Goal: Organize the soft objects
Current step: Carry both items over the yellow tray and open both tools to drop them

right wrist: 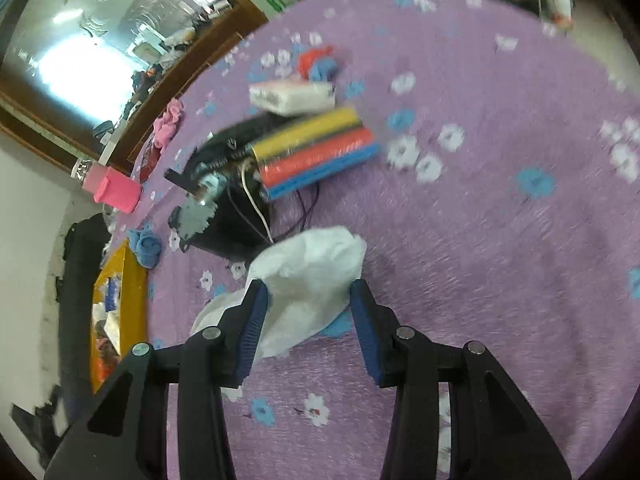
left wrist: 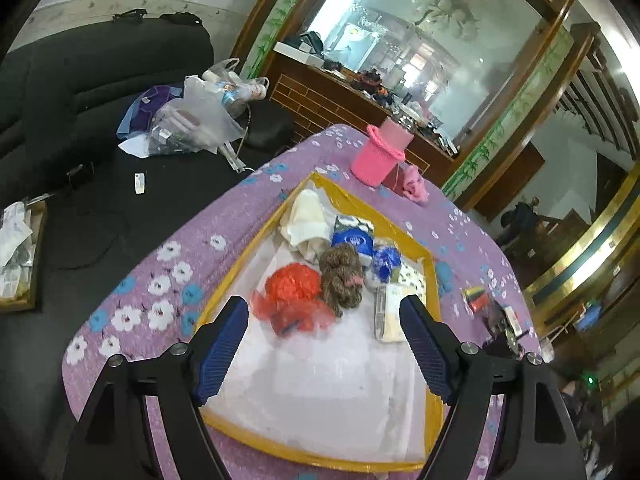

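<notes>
My left gripper (left wrist: 326, 304) hangs open over a yellow-rimmed tray (left wrist: 320, 392), with nothing between its blue pads. Just beyond its fingertips lie a red mesh bag (left wrist: 294, 292) and a brown yarn ball (left wrist: 342, 276). Further back in the tray are a cream cloth (left wrist: 306, 218) and a blue-and-white packet (left wrist: 354, 236). My right gripper (right wrist: 309, 283) points down at the purple flowered tablecloth (right wrist: 500, 240). A crumpled white cloth (right wrist: 308, 264) lies between its fingers and fills the gap. The pads flank it without visibly squeezing it.
On the cloth lie a stack of coloured foam strips (right wrist: 320, 148), a white tissue pack (right wrist: 292, 98), a black wired device (right wrist: 232, 208), a blue cloth (right wrist: 146, 246) and a pink cloth (right wrist: 168, 124). A pink knitted cup (left wrist: 378, 152) stands behind the tray. A dark sofa (left wrist: 100, 80) holds plastic bags.
</notes>
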Available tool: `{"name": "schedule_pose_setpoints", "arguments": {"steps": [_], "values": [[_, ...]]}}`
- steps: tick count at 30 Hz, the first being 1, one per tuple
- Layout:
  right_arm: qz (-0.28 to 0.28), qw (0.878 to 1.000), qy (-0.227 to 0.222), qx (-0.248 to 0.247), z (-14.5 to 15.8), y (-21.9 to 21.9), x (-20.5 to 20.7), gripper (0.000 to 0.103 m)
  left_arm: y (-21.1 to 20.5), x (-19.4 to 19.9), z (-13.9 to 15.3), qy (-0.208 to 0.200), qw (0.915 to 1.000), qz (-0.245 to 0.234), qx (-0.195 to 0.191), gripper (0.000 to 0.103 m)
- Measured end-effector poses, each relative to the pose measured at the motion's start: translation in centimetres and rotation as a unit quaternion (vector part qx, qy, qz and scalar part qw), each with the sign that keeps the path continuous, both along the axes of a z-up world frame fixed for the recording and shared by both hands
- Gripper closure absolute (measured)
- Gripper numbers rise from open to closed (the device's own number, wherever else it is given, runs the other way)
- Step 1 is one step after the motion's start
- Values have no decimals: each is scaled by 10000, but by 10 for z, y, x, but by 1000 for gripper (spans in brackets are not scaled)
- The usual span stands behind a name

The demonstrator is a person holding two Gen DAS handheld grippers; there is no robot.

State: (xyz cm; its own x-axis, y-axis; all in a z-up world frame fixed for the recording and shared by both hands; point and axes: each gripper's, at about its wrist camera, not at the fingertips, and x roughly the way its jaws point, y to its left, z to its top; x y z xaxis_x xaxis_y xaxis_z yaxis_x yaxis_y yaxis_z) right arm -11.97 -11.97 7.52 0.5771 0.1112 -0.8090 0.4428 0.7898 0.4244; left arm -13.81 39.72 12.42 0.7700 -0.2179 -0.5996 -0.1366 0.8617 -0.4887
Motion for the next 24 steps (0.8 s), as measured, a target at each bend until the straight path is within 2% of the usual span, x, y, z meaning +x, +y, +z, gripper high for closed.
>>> {"name": "schedule_pose_setpoints", "arguments": {"steps": [2,8,9,10,13,19,24], "values": [[48,9999,101,77,-8,2,7,62,-4,-3,0,-2,10000,-19,-31,25],[166,9995,-215,-169,-9,9,18,62,-15,-7,1,30,10000,-51,-78,25],[253,9992,-268,-149,-10,8,20,76,-17,-8,1,39,9999,-54,-101,25],[330,9989,-338,-64,-10,7,21,85,-19,-8,0,48,9999,-63,-120,25],[490,9975,-454,238,-10,3,17,92,-22,-10,-3,75,9998,-57,-146,25],[1004,9904,-874,383,25,24,-1,93,-18,-11,-5,90,9998,14,-159,25],[2063,9715,-1120,328,63,90,13,93,-19,-14,-11,99,9998,125,-149,25]]}}
